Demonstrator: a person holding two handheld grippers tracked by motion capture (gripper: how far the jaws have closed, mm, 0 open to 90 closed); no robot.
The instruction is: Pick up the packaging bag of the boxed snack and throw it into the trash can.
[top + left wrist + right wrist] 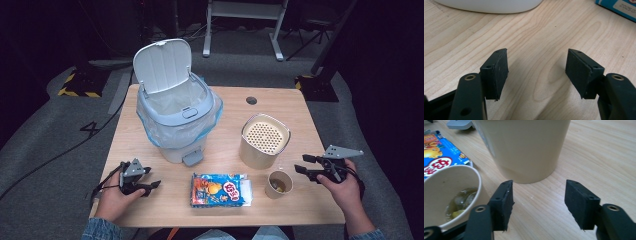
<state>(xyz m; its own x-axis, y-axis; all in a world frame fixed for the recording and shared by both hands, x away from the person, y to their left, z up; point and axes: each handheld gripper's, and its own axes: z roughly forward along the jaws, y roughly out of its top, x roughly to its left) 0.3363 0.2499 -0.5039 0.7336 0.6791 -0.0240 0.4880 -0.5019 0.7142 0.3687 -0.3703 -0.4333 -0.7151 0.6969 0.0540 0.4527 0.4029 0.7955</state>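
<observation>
A pedal bin (176,117) with its lid up and a clear liner stands at the table's back left. A beige canister (264,141) with a perforated top stands right of it; its wall (524,147) rises just ahead of my right gripper (539,202). A paper cup (278,184) holding wet scraps (461,201) sits front right, just left of that gripper. A blue snack packet (218,190) lies front centre. My left gripper (151,178) rests open at the front left, over bare wood (536,72). My right gripper (302,164) is open too, nothing between its jaws.
The wooden table (225,100) has a round cable hole (251,100) at the back. A corner of the blue packet (619,8) and the bin's white base (491,5) lie ahead of the left gripper. Grey carpet, cables and a desk frame (245,25) surround the table.
</observation>
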